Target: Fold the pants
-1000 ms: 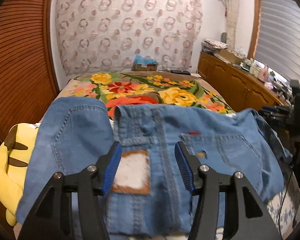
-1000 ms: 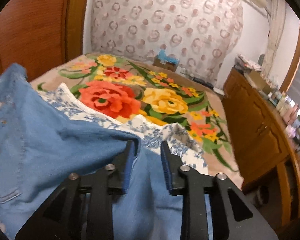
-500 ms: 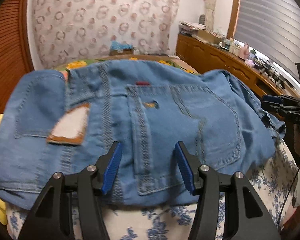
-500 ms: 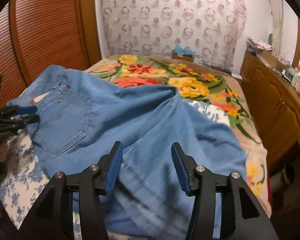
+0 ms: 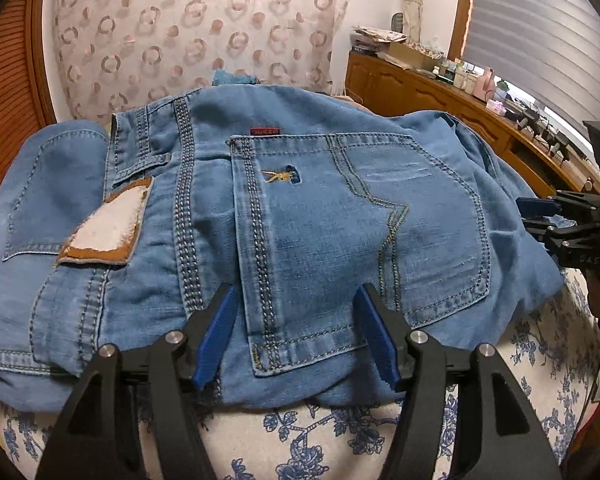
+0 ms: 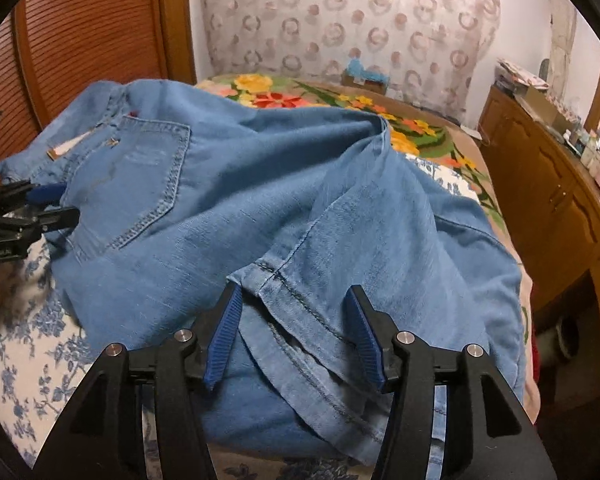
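We have the jeans (image 5: 300, 216) lying in a folded heap on the blue-flowered sheet (image 5: 548, 344), seat side up, back pocket (image 5: 364, 240) and leather waist patch (image 5: 108, 228) showing.

Left gripper (image 5: 296, 332): jaws opening, blue pads set either side of the pocket's lower edge, just over the denim and not pinching it, so it is released. Fabric sits between and ahead of the fingers.

Right gripper (image 6: 292, 332): jaws spread, nothing clamped. The hemmed leg end (image 6: 300, 300) lies right between its pads, loose on top of the heap (the pads look clear of the cloth, though the near edge is partly hidden by the fingers, so contact there is uncertain).

From the right wrist view the left gripper (image 6: 48, 204) sits at the pocket end of the jeans; from the left wrist view the right gripper (image 5: 540, 216) is at the far right edge of the denim. The floral blanket (image 6: 340, 104) lies beyond the jeans.
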The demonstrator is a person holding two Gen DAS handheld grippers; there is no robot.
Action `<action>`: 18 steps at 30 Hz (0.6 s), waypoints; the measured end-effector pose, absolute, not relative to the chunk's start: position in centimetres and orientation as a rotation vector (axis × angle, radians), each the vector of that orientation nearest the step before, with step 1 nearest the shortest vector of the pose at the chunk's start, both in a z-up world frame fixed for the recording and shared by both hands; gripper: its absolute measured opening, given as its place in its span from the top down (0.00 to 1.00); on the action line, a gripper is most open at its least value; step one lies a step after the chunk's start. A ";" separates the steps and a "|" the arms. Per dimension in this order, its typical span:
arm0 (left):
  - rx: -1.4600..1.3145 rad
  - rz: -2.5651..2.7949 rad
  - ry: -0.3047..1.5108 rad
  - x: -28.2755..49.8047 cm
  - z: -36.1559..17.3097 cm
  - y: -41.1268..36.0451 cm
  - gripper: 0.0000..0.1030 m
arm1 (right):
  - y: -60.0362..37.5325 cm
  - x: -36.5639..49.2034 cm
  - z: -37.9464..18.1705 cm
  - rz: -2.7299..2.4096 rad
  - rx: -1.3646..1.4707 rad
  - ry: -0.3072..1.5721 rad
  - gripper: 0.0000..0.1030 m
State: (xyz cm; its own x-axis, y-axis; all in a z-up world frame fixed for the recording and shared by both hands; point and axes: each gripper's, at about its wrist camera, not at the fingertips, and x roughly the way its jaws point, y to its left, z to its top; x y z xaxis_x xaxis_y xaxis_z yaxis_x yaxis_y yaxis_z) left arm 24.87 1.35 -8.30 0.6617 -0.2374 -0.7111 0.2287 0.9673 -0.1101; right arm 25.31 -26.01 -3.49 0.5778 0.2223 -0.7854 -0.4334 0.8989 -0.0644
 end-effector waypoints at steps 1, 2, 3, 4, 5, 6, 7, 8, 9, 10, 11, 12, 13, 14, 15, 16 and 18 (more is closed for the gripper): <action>-0.010 -0.263 0.806 24.8 -8.3 1.4 0.40 | -26.1 25.4 -3.6 0.391 -0.263 0.880 0.50; -0.010 -0.263 0.806 24.9 -8.4 1.3 0.40 | -26.2 25.5 -3.6 0.397 -0.265 0.880 0.64; -0.012 -0.264 0.806 24.8 -8.4 1.4 0.40 | -26.3 25.5 -3.6 0.403 -0.268 0.881 0.70; -0.014 -0.265 0.806 24.9 -8.4 1.3 0.40 | -26.5 25.5 -3.5 0.405 -0.276 0.880 0.81; -0.017 -0.267 0.806 24.9 -8.4 1.4 0.40 | -26.8 25.6 -3.2 0.405 -0.282 0.875 0.90; -0.017 -0.268 0.806 24.8 -8.5 1.3 0.40 | -27.1 25.6 -3.0 0.406 -0.285 0.870 0.94; -0.017 -0.268 0.806 24.8 -8.5 1.3 0.40 | -27.4 25.6 -2.8 0.406 -0.286 0.863 0.97; -0.012 -0.267 0.806 24.7 -8.5 1.3 0.40 | -27.8 25.7 -2.3 0.401 -0.288 0.851 0.98; -0.001 -0.266 0.807 24.6 -8.5 1.3 0.40 | -28.4 25.9 -1.7 0.391 -0.289 0.835 0.98; 0.009 -0.264 0.808 24.6 -8.5 1.2 0.40 | -28.9 26.1 -1.0 0.381 -0.287 0.822 0.99; 0.020 -0.261 0.810 24.6 -8.5 1.1 0.40 | -29.5 26.4 -0.4 0.369 -0.284 0.807 0.99; 0.028 -0.259 0.813 24.5 -8.4 1.1 0.40 | -30.3 26.8 0.4 0.349 -0.284 0.789 0.99; 0.032 -0.259 0.813 24.5 -8.4 1.1 0.40 | -30.8 27.1 1.0 0.334 -0.284 0.776 0.99; 0.030 -0.260 0.815 24.4 -8.3 1.2 0.40 | -31.7 27.6 1.7 0.315 -0.283 0.764 1.00; 0.025 -0.262 0.816 24.4 -8.2 1.2 0.40 | -32.3 28.1 2.2 0.297 -0.285 0.753 1.00; 0.015 -0.265 0.814 24.3 -8.2 1.4 0.40 | -32.7 28.4 2.5 0.285 -0.287 0.747 1.00; 0.006 -0.262 0.814 24.1 -8.0 1.4 0.40 | -33.9 29.3 3.2 0.261 -0.271 0.743 1.00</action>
